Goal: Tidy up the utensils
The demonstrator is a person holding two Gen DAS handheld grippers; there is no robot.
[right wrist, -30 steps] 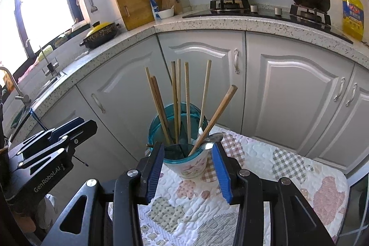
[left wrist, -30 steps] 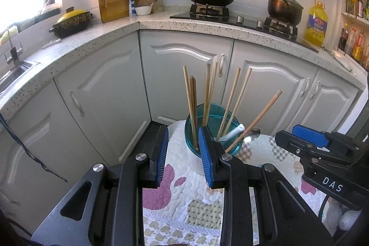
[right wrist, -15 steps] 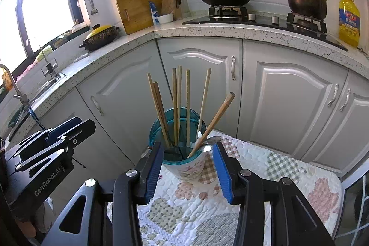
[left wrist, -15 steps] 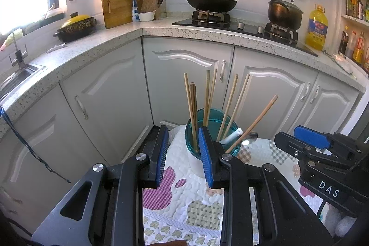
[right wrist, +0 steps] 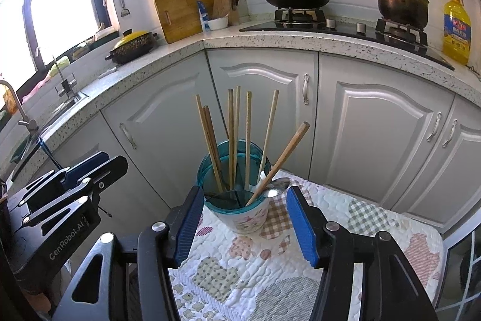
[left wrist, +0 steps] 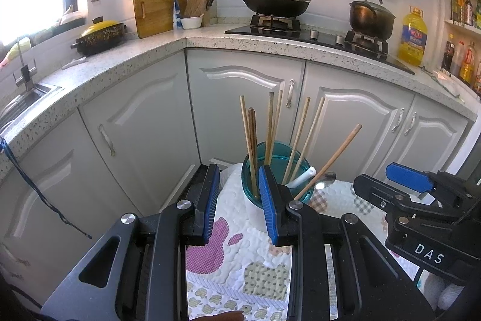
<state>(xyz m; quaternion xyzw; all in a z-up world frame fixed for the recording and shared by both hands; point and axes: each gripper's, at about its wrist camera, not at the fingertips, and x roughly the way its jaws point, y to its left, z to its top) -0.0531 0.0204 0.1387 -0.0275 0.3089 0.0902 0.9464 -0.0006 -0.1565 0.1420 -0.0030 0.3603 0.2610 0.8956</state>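
A teal-rimmed utensil holder (right wrist: 240, 212) with a flowered white body stands on a quilted cloth (right wrist: 270, 276). Several wooden chopsticks (right wrist: 231, 137) stand in it, and one thicker stick (right wrist: 282, 158) leans right. A white spoon handle (left wrist: 302, 178) and a metal spoon (left wrist: 326, 179) rest at its rim. My right gripper (right wrist: 245, 226) is just short of the holder; its jaws are opening and the pads touch nothing. My left gripper (left wrist: 239, 200) hovers open and empty at the holder's (left wrist: 276, 170) left side.
Grey cabinet doors (right wrist: 375, 134) run close behind the cloth. A speckled countertop (left wrist: 150, 59) above them carries a wok (left wrist: 276, 2), a pot (left wrist: 371, 15), a cutting board and an oil bottle (left wrist: 413, 36). A sink (right wrist: 45, 116) lies far left.
My right gripper's jaws have spread wider apart in front of the holder. The left gripper and the utensils stay as they were.
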